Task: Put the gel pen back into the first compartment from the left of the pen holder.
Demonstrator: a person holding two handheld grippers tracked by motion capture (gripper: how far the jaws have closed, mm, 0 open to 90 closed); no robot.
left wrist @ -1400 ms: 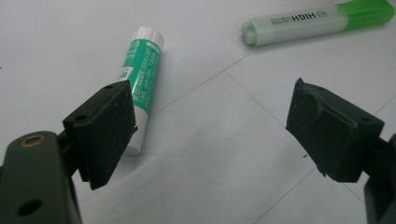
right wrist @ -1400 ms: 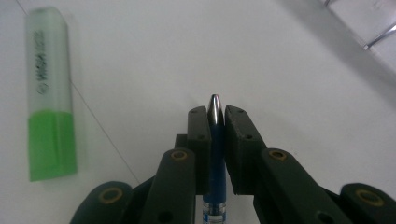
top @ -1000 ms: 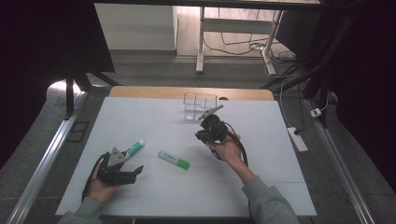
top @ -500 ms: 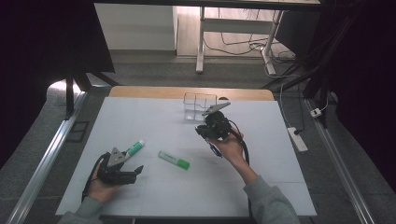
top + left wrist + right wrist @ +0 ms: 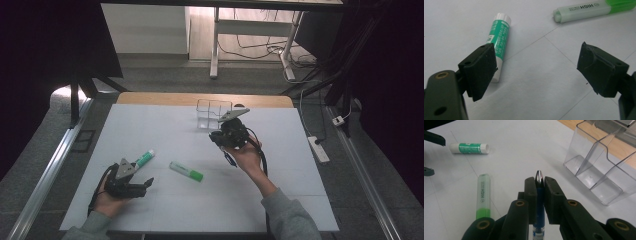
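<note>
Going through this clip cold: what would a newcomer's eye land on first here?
Probably the right gripper at mid-table, shut on a blue pen with its silver tip poking out, close to the clear divided organizer near the table's far edge. Next, the green highlighter and the green-and-white glue stick lying loose on the white table, with the left gripper open beside the glue stick.

A green highlighter (image 5: 186, 171) and a green-and-white glue stick (image 5: 144, 158) lie on the white tabletop (image 5: 165, 125), between the two grippers, well apart from each other.
</note>
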